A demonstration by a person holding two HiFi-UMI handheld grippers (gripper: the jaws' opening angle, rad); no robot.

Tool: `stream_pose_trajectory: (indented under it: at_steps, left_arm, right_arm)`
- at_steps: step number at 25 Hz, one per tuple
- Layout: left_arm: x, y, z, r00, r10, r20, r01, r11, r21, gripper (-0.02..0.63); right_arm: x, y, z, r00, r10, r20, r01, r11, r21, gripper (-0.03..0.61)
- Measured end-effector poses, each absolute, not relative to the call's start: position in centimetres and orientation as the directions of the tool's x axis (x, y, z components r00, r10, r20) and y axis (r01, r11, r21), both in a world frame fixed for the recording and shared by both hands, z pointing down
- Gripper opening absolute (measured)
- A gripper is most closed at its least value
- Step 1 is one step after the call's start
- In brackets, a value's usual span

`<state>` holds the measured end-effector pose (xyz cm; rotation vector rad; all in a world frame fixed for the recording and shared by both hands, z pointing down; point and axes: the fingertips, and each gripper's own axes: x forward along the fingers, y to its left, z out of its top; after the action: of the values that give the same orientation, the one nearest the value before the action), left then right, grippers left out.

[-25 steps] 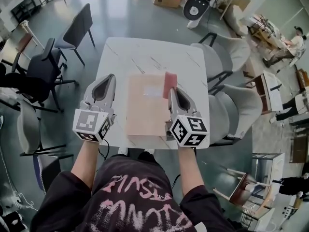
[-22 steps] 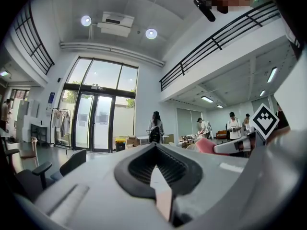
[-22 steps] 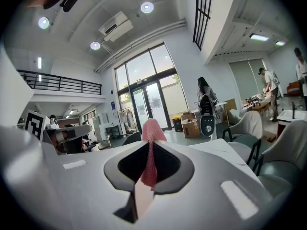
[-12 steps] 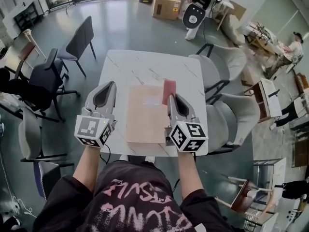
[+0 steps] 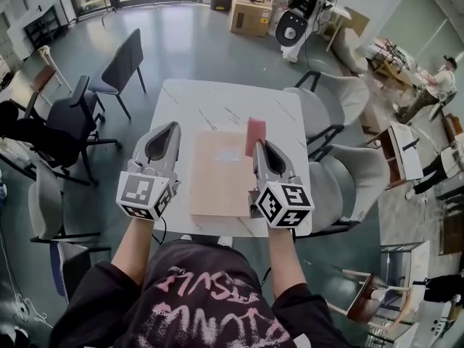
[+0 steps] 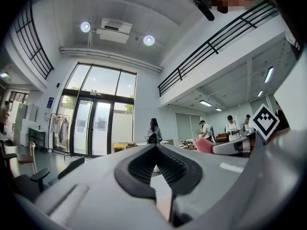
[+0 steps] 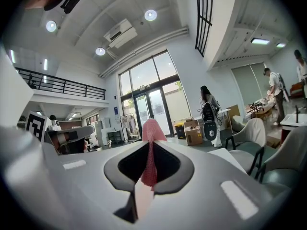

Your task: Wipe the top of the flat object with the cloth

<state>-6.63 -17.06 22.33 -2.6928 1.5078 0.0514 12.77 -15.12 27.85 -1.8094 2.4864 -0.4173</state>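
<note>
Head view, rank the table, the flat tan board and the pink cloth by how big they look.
1. white table, largest
2. flat tan board, next
3. pink cloth, clearly smallest

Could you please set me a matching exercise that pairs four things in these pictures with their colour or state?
Things:
1. cloth
2. flat object
3. left gripper
4. table

Colour or state:
A. jaws together, nothing between them
B. white with thin grey veins
C. pinkish red, clamped in the right gripper
D. tan, lying flat on the white surface

Right pairs: 1-C, 2-D, 3-A, 4-B
</note>
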Motion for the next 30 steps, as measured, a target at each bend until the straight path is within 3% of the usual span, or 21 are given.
stream_pose_trajectory:
  at_steps: [30]
  left_arm:
    - [-7.0,-17.3,21.3,0.525,-0.847,-0.079,-0.851,-0.524,-0.038,0.002]
  right_arm:
    - [12.6,-15.7,26.8,-0.326,-0.94,0.103,-0.928,0.298,-0.221,0.043]
